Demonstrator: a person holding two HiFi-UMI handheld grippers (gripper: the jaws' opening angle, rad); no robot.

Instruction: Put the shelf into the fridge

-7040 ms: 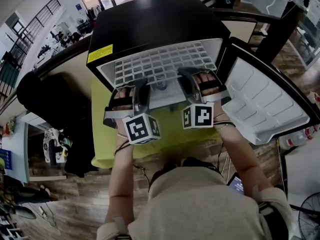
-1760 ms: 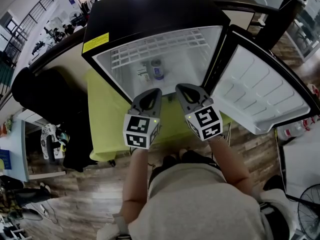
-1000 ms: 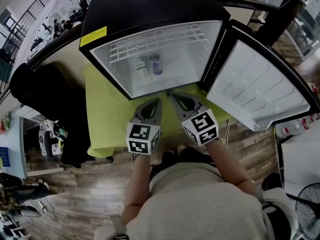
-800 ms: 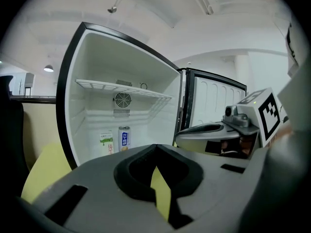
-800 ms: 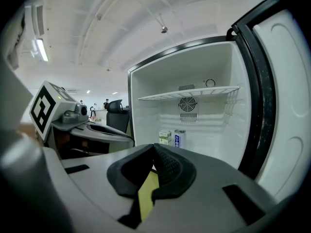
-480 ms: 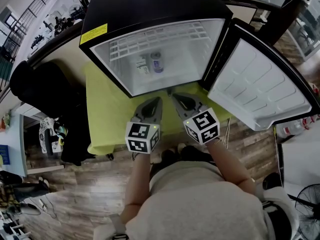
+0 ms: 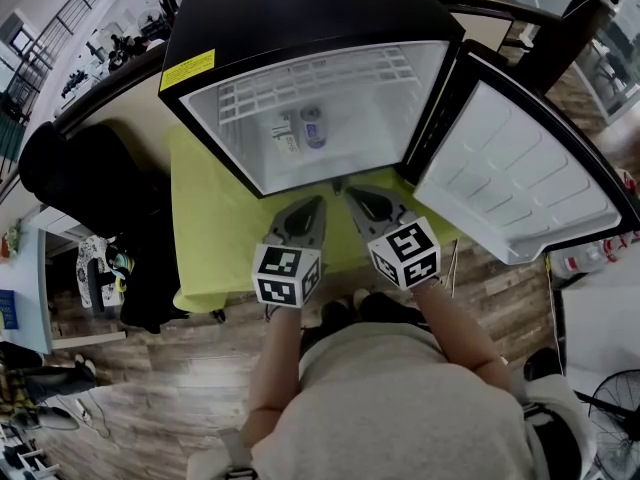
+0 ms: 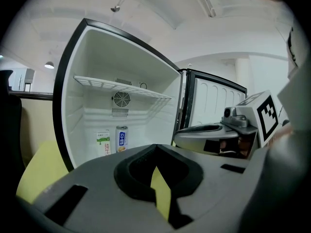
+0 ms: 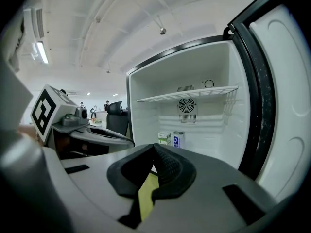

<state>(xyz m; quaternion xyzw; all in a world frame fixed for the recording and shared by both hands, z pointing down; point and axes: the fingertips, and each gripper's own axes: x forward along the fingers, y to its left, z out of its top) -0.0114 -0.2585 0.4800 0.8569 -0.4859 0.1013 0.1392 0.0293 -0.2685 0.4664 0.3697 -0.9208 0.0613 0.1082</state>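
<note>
Shelf (image 7: 320,80) sits level, high inside the fridge (image 7: 300,8). Left gripper (image 7: 314,206) and right gripper (image 7: 352,194) hang before the fridge, fingers (image 8: 138,174) together, empty. We judge an unseated edge could drop it onto the can (image 7: 313,128) on the fridge floor.

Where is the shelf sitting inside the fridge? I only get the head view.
Observer: The left gripper view shows the shelf spanning the upper part of the fridge, just above a round fan on the back wall.
Operator: Is either gripper holding anything?
Observer: The left gripper is shut, with nothing between its jaws.
Operator: And the right?
Observer: The right gripper is shut and empty too.
</note>
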